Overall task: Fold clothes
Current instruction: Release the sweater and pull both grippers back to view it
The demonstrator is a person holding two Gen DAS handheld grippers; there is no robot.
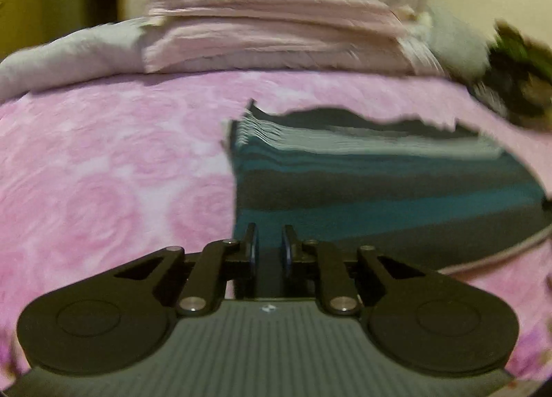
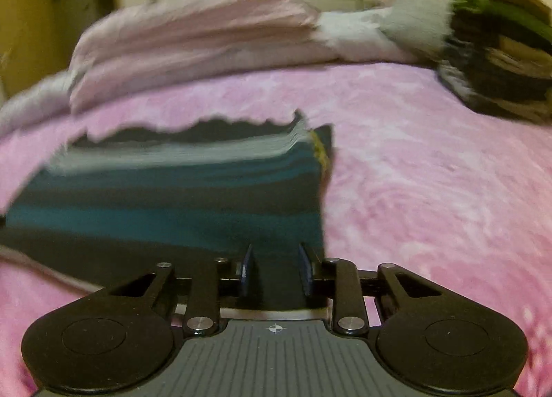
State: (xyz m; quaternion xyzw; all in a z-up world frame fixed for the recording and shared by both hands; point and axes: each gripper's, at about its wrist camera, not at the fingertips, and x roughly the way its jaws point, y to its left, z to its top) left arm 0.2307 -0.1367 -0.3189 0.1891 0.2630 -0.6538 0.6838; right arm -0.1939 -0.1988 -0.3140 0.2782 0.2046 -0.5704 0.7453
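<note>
A teal-and-charcoal striped garment [image 1: 379, 190] lies flat on a pink rose-patterned blanket [image 1: 103, 172], stripes running across. The left gripper [image 1: 270, 248] and right gripper [image 2: 276, 269], jaws narrowly parted and empty, hover at its near corners.

Fluffy pink rose-patterned blanket [image 1: 103, 162] on the bed, matt teal-and-grey striped knit garment [image 1: 379, 190], soft folded pale pink cloth stack [image 1: 269, 35], matt black plastic left gripper [image 1: 270, 248] with shiny metal pins, ribbed grey housing
</note>
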